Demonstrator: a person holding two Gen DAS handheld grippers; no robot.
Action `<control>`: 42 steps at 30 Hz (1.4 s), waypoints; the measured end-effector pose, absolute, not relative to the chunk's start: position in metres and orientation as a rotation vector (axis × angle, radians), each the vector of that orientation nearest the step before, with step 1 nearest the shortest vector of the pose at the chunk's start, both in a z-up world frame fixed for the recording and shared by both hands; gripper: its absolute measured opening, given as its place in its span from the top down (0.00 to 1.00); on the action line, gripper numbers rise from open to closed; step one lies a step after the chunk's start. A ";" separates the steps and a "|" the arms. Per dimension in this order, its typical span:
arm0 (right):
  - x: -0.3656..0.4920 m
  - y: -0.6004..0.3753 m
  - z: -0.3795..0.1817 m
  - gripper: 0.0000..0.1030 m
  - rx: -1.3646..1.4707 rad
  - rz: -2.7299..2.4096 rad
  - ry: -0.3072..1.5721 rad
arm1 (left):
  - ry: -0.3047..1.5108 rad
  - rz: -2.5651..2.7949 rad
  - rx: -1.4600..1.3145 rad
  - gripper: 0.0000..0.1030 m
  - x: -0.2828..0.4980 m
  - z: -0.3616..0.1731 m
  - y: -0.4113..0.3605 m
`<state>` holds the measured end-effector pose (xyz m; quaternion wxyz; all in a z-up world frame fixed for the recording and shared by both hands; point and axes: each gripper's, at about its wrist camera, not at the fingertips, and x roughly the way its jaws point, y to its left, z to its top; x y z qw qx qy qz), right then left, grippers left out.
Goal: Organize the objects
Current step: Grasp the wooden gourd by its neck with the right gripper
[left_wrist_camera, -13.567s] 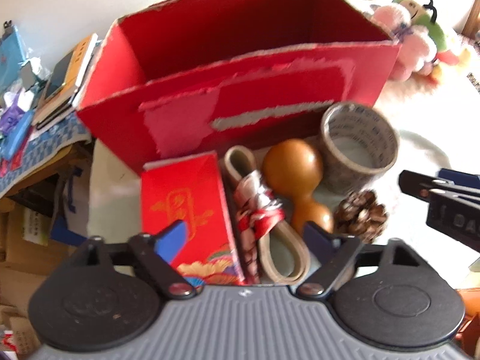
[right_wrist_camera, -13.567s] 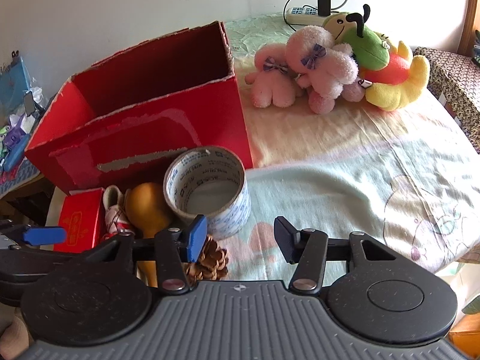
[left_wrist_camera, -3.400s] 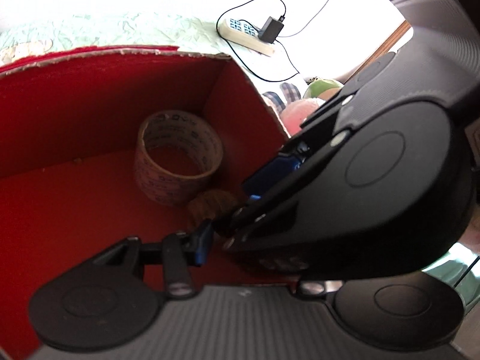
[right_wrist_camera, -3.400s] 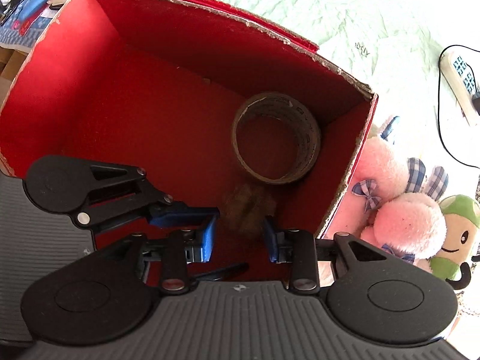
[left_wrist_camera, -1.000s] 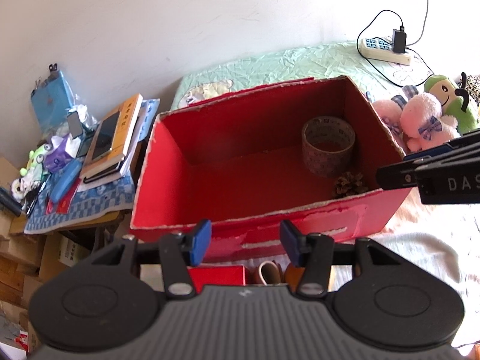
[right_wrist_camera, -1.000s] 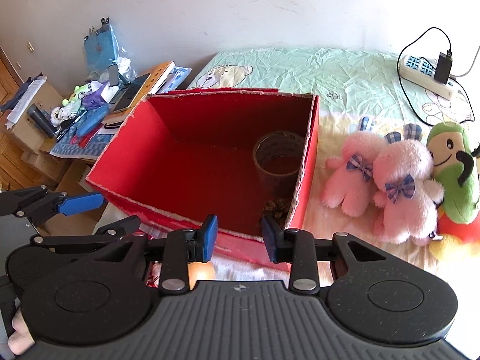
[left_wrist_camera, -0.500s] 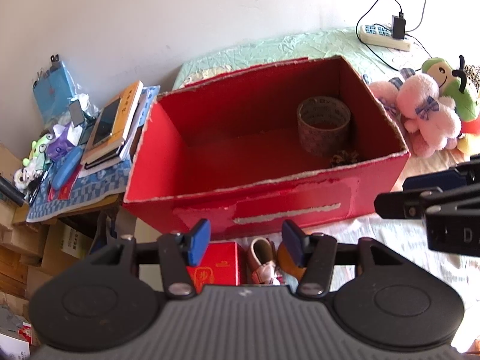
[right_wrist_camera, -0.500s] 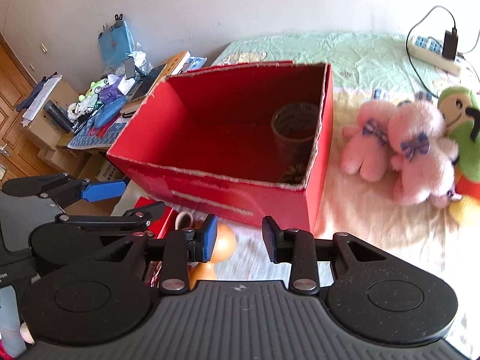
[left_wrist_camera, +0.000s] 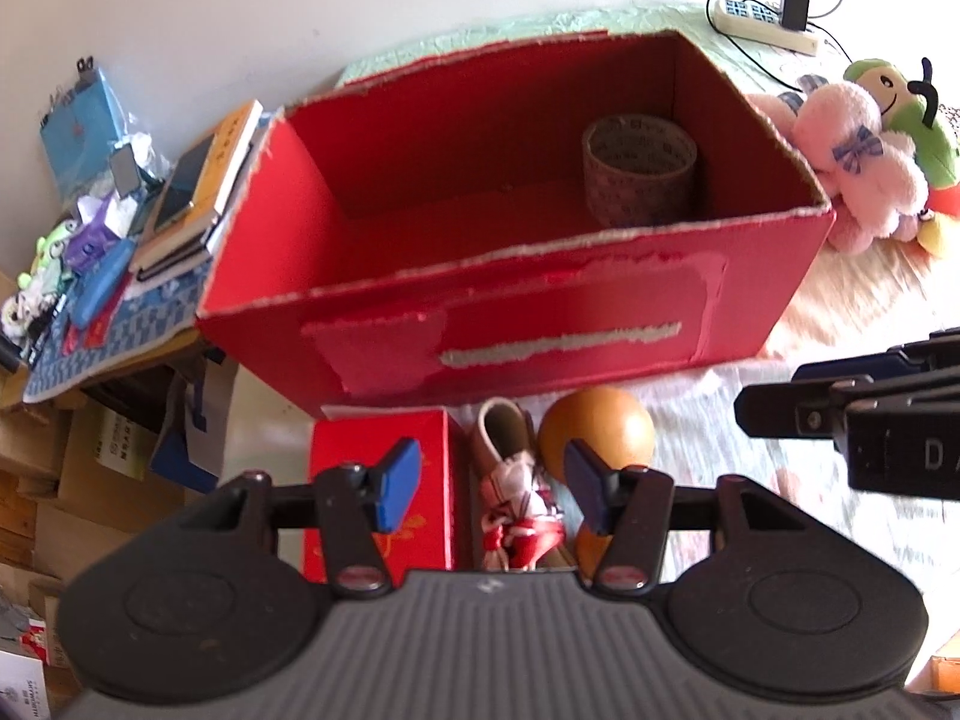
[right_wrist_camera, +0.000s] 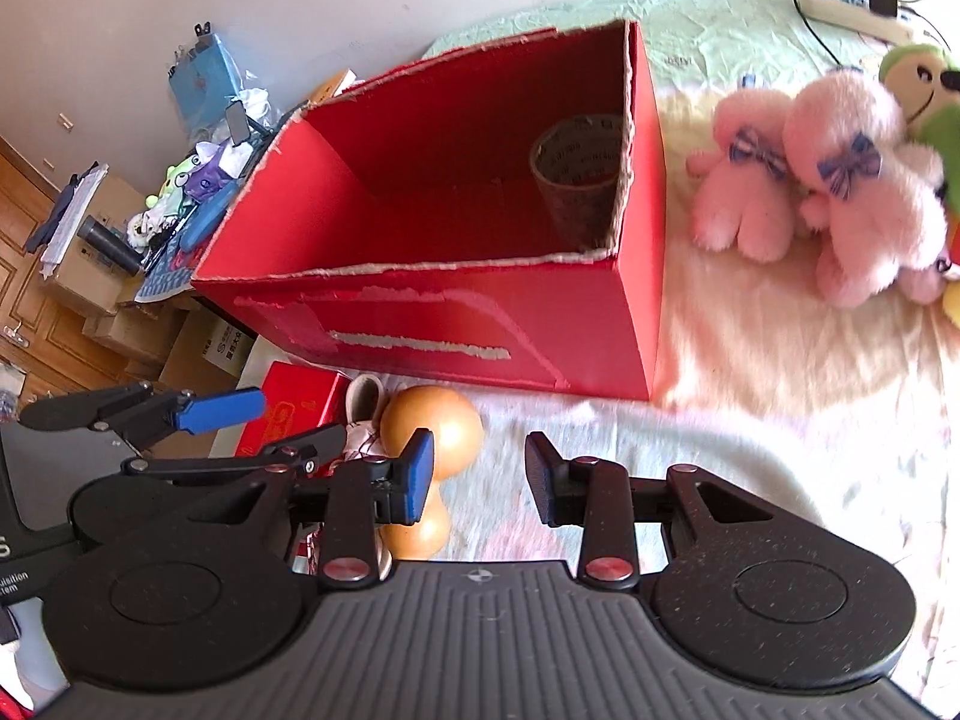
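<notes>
While the tape roll (left_wrist_camera: 639, 177) is sitting inside the red box (left_wrist_camera: 516, 324), both the left gripper (left_wrist_camera: 489, 483) and right gripper (right_wrist_camera: 477, 474) are hovering empty, jaws apart, above the gourd (left_wrist_camera: 594, 435), the little shoe (left_wrist_camera: 513, 480) and the red packet (left_wrist_camera: 384, 480), probably lining up the next pick.

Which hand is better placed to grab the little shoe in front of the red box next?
Left, probably. The left gripper is open with the little shoe framed between its fingers. The right gripper is open too, but lines up beside the wooden gourd.
</notes>
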<state>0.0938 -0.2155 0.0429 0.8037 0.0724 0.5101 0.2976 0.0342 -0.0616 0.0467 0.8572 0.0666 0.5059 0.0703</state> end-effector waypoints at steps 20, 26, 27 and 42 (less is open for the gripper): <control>0.106 -0.198 -0.005 0.60 0.348 0.753 1.230 | 1.026 -0.159 -0.111 0.54 0.014 0.013 -0.043; 0.112 -0.191 -0.014 0.59 0.353 0.766 1.261 | 1.030 -0.236 -0.130 0.54 0.020 0.008 -0.045; 0.112 -0.190 -0.015 0.58 0.352 0.767 1.261 | 1.038 -0.237 -0.124 0.54 0.022 0.005 -0.046; 0.115 -0.191 -0.029 0.54 0.416 0.777 1.292 | 1.129 -0.279 -0.104 0.61 0.043 -0.018 -0.047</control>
